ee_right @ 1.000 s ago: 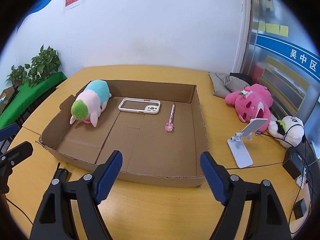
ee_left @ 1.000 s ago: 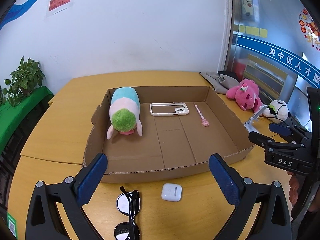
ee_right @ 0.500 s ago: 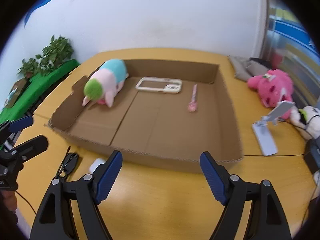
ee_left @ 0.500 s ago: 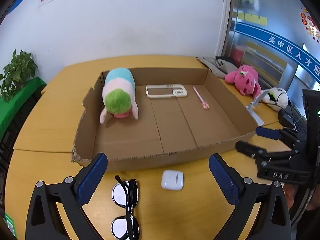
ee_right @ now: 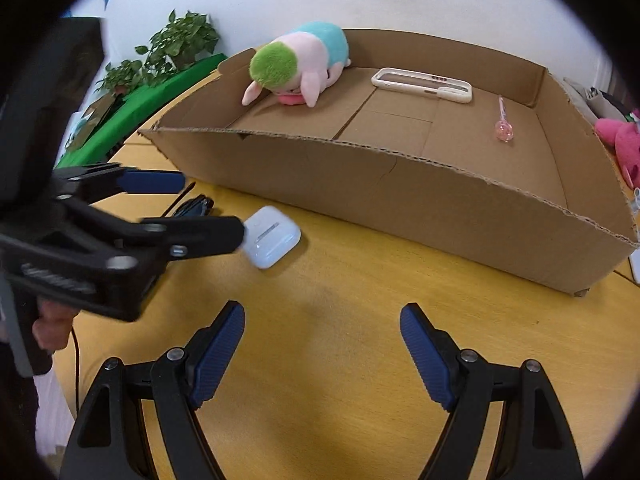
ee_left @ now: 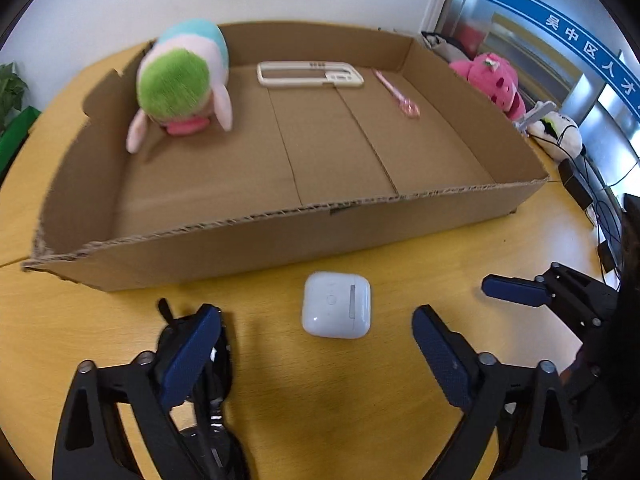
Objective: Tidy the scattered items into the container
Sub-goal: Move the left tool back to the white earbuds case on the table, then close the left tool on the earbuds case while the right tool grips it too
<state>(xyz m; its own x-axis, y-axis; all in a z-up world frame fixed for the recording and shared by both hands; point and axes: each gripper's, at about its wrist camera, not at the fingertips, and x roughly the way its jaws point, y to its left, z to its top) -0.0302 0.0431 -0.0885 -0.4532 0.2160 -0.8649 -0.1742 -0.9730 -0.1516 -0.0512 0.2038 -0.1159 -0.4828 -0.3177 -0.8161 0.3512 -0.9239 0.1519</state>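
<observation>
A white earbud case (ee_left: 336,305) lies on the yellow table just in front of the cardboard box (ee_left: 280,236). My left gripper (ee_left: 316,354) is open, low over the table, with the case between and just ahead of its fingers. Black glasses (ee_left: 208,364) lie under its left finger. The box holds a green-and-pink plush (ee_left: 182,82), a white phone case (ee_left: 310,75) and a pink pen (ee_left: 396,94). My right gripper (ee_right: 322,356) is open and empty, to the right of the earbud case (ee_right: 272,237). The left gripper (ee_right: 196,208) shows there beside the case.
A pink plush (ee_left: 494,80) and a white panda toy (ee_left: 558,136) lie right of the box, with cables and small black devices (ee_left: 576,188) near the table's right edge. Potted plants (ee_right: 176,44) on a green surface stand to the left.
Both grippers have dropped lower and moved in toward the table in front of the box. The left gripper now brackets the earbud case. The right one has swung left.
</observation>
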